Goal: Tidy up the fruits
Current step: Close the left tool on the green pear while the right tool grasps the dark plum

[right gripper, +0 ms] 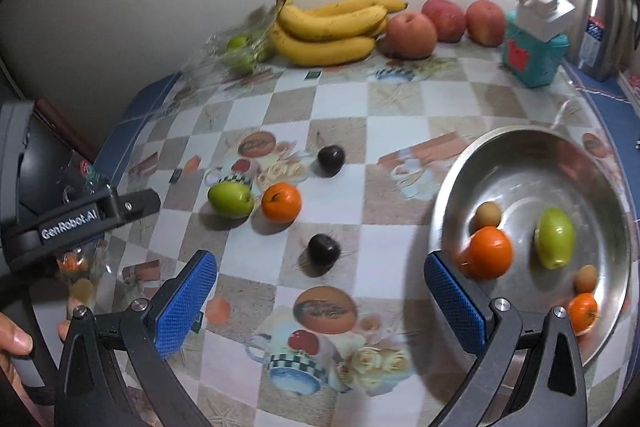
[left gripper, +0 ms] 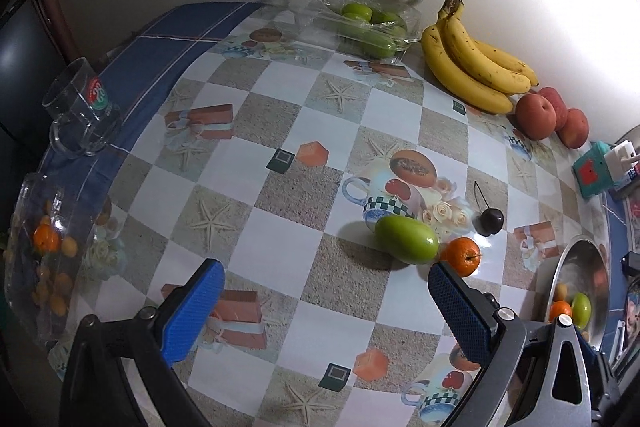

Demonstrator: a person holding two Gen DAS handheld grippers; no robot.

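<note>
Both grippers are spread wide and hold nothing. The right gripper (right gripper: 320,301) hangs low over the table (right gripper: 400,115), and the nearest loose fruit is a dark cherry (right gripper: 324,250) lying just ahead of it, almost on the line between its two blue pads (right gripper: 186,301). That looks like the easiest pick for this hand: a short push forward and down, then a swing to its right, where the steel bowl (right gripper: 480,155) sits close by. The bowl already carries an orange (right gripper: 489,253), a green fruit (right gripper: 554,238), a smaller orange and two little brown fruits. The left gripper (left gripper: 326,311) hovers over bare tablecloth, with a green fruit (left gripper: 406,239) ahead and to its right; its long axis runs roughly across the gripper's view, so the pads would have to close over its narrow width. A small orange (left gripper: 463,255) lies just beside that fruit, next to the right pad (left gripper: 460,311), and a stemmed cherry (left gripper: 491,221) sits just behind. From the left gripper the bowl lies well off to the right, so I would judge the right hand better placed for the cluster too. Bananas (left gripper: 472,63), apples (left gripper: 536,117) and a clear tray of green fruit (left gripper: 372,27) line the wall, well apart from both grippers.
</note>
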